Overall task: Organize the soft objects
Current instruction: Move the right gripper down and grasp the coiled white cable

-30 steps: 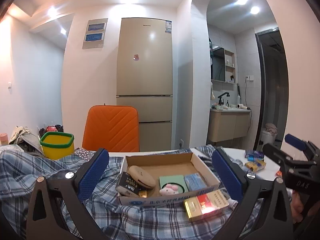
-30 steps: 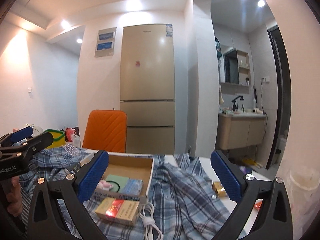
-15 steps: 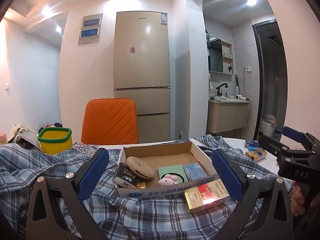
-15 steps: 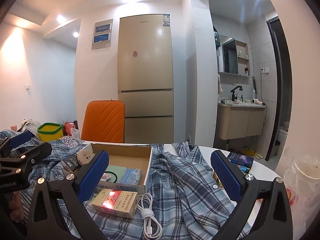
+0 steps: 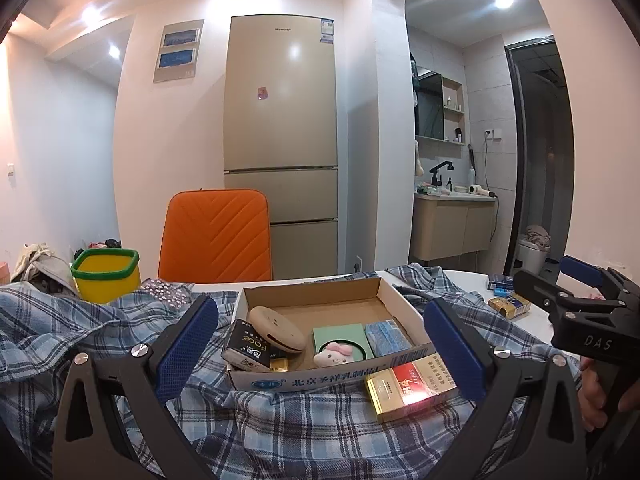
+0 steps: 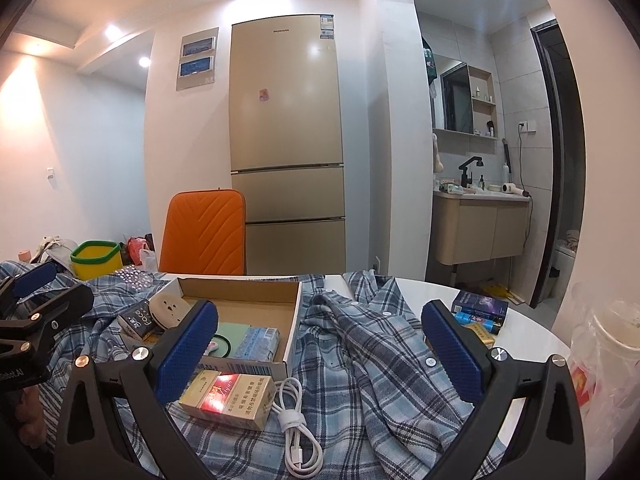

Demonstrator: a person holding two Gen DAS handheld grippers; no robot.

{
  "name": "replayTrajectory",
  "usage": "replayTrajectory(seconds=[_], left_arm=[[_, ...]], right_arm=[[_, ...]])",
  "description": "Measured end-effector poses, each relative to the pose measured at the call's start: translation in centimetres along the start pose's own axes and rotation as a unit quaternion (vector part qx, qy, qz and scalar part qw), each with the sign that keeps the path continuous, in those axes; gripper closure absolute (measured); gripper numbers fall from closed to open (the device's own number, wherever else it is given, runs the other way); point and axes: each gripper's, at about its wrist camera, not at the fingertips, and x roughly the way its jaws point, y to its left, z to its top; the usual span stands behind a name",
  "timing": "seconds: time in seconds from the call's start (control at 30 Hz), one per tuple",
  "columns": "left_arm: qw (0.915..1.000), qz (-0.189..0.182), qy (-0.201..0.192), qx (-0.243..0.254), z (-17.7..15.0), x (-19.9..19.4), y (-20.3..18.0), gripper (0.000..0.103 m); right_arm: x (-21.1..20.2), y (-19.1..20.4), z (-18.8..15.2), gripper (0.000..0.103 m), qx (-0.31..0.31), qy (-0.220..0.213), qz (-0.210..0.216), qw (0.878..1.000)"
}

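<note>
Shirt first: the rumpled blue plaid cotton shirt [image 6: 360, 344] sprawls across lower centre, collar running toward upper right. My right gripper [image 6: 320, 344] hovers over it, nearer than my left gripper [image 5: 320, 344]; both gape, holding nothing.

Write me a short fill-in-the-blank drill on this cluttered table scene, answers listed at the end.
1. The open cardboard box rests on a blue ____ shirt spread over the table.
2. The coiled white charging cable lies directly beside the red and gold ____ pack.
3. Both the left gripper and the right gripper have their jaws ____.
4. Behind the table stands a chair with an ____ backrest.

Missing words: plaid; cigarette; open; orange
</note>
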Motion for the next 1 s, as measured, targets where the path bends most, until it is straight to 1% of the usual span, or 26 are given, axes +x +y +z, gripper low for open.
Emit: replayTrajectory(seconds=[0.07, 0.17, 0.33, 0.37, 0.4, 0.43, 0.47, 0.5, 0.53, 0.6, 0.67, 0.7, 0.77, 0.8, 0.9, 1.0], left_arm=[[0.9999, -0.003, 0.01, -0.002, 0.0, 0.4, 0.1, 0.001], [0.9988, -0.023, 0.042, -0.003, -0.2, 1.2, 0.1, 0.001], [0.9967, -0.032, 0.074, 0.01, -0.7, 2.0, -0.5, 0.001], [0.9962, -0.032, 0.081, 0.012, -0.8, 2.2, -0.6, 0.001], [0.9955, -0.03, 0.089, 0.014, -0.9, 2.4, -0.6, 0.001], [0.995, -0.026, 0.095, 0.014, -0.9, 2.6, -0.6, 0.001], [0.9948, -0.02, 0.099, 0.014, -1.0, 2.7, -0.6, 0.001], [0.9946, -0.011, 0.103, 0.012, -1.0, 2.8, -0.5, 0.001], [0.9942, -0.01, 0.107, 0.009, -1.1, 3.1, -0.3, 0.001], [0.9929, -0.015, 0.118, 0.003, -1.2, 3.5, 0.0, 0.001], [0.9918, -0.015, 0.127, 0.001, -1.3, 3.9, 0.1, 0.001], [0.9912, -0.015, 0.131, 0.001, -1.4, 4.0, 0.0, 0.001], [0.9906, -0.009, 0.136, 0.003, -1.5, 4.3, 0.0, 0.001], [0.9903, -0.006, 0.139, 0.005, -1.5, 4.4, -0.1, 0.001], [0.99, -0.009, 0.141, 0.003, -1.5, 4.4, 0.1, 0.001], [0.9894, -0.011, 0.145, 0.001, -1.6, 4.6, 0.2, 0.001]], right_arm=[[0.2, -0.2, 0.0, 0.0, 0.005, 0.005, 0.001, 1.0], [0.6, -0.4, -0.1, 0.0, 0.011, 0.018, 0.007, 1.0], [1.9, -0.5, -0.4, 0.001, 0.009, 0.062, 0.016, 0.998], [2.4, -0.5, -0.5, 0.008, 0.008, 0.076, 0.018, 0.997], [2.9, -0.5, -0.7, 0.011, 0.009, 0.093, 0.023, 0.995], [3.5, -0.6, -0.9, 0.018, 0.011, 0.111, 0.028, 0.993], [4.1, -0.7, -1.2, 0.028, 0.015, 0.131, 0.033, 0.991], [4.6, -0.8, -1.5, 0.032, 0.018, 0.148, 0.035, 0.988], [5.2, -0.9, -1.8, 0.039, 0.022, 0.167, 0.038, 0.985], [6.4, -1.0, -2.5, 0.042, 0.029, 0.201, 0.048, 0.978], [7.1, -0.7, -3.0, 0.055, 0.024, 0.223, 0.049, 0.973], [7.4, -0.5, -3.4, 0.056, 0.018, 0.233, 0.049, 0.971], [8.1, 0.1, -4.0, 0.062, 0.003, 0.256, 0.054, 0.965], [8.4, 0.5, -4.3, 0.063, -0.006, 0.267, 0.057, 0.962], [9.5, 1.6, -5.3, 0.064, -0.039, 0.301, 0.046, 0.952], [10.1, 2.3, -5.8, 0.064, -0.057, 0.32, 0.046, 0.944]])
